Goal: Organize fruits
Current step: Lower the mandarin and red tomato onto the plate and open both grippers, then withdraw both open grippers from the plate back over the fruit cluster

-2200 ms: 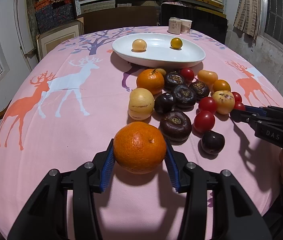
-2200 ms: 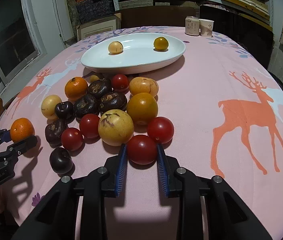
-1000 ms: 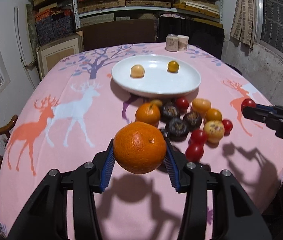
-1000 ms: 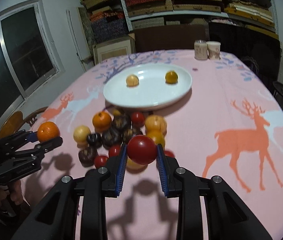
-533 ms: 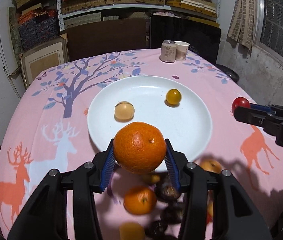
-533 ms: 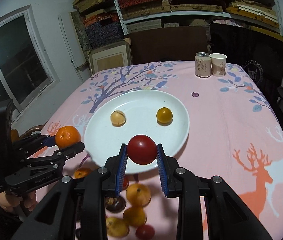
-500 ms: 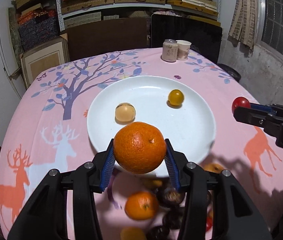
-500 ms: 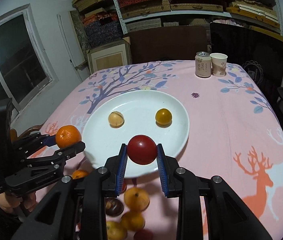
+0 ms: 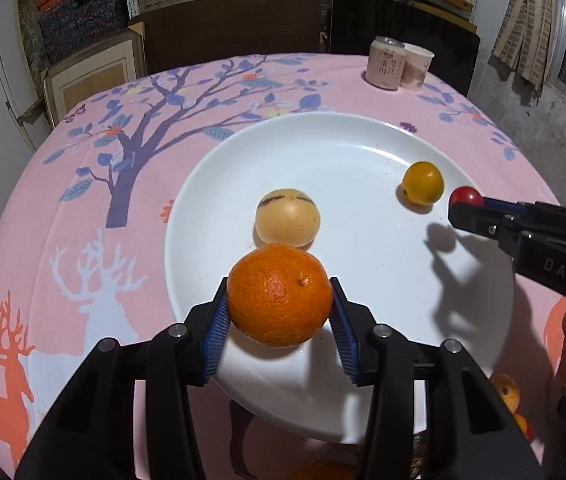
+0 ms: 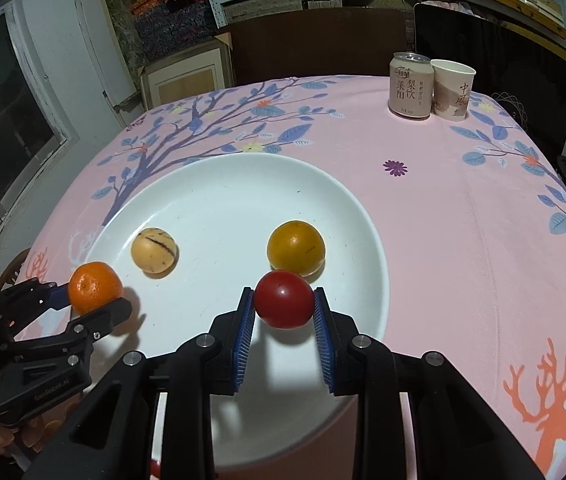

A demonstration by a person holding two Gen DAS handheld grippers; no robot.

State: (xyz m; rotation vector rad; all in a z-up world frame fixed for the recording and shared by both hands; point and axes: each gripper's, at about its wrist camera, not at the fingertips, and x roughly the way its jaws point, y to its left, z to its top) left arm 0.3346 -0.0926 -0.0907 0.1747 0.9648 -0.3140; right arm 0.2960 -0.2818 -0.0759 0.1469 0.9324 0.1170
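Two fruits are in my grip, one per hand, and both hang over the plate (image 10: 367, 216) — I judge that I carry them here to set them down with the two already on it. My left gripper (image 9: 281, 320) has its jaws clenched on the orange (image 9: 280, 294), the blue pads pressing its sides at the widest part, which keeps a round thing from rolling out. It hangs over the near left part of the plate, just in front of the pale fruit (image 9: 287, 218). My right gripper (image 10: 283, 322) has its jaws clamped on the tomato (image 10: 283, 299) the same way, side to side, above the near right part of the plate and just in front of the yellow fruit (image 10: 296, 247).

Both grippers tilt downward, so each fruit would drop onto bare white plate rather than onto its neighbour. The shadows under them say that neither fruit touches the plate yet.

The plate holds only the pale fruit on the left and the yellow fruit on the right, well apart, with plenty of bare room. Far back on the tabletop (image 10: 463, 240) a can (image 10: 410, 84) and a paper cup (image 10: 451, 89) stand side by side; I cannot see into either. A few more fruits peek past the plate's near edge in the left view.
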